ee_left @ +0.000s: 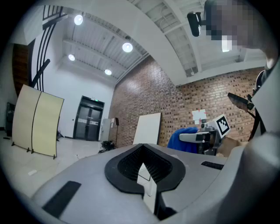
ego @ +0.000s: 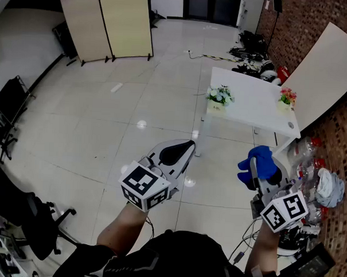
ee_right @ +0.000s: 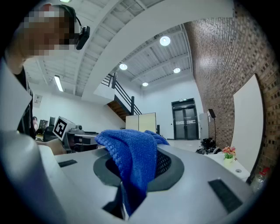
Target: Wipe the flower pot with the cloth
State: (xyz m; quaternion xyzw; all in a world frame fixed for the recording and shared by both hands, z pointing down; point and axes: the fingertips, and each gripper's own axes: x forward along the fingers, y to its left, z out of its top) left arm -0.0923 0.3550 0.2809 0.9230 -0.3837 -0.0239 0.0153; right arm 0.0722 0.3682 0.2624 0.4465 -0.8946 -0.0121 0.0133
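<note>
Head view is showing wiping not yet begun: right tool [ego: 254, 165] is gripping the cloth [ego: 263, 158], left tool [ego: 185, 147] is sitting closed and empty, both well apart from the flower pot [ego: 216, 106] at the worktop's [ego: 249, 104] left edge and the second pot [ego: 285, 104] at its right edge.

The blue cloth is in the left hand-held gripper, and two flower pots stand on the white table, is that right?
Not quite: the cloth is clamped in the right hand-held gripper, as the right gripper view shows. The left hand-held gripper is shut on nothing. Two flower pots do stand on the white table.
</note>
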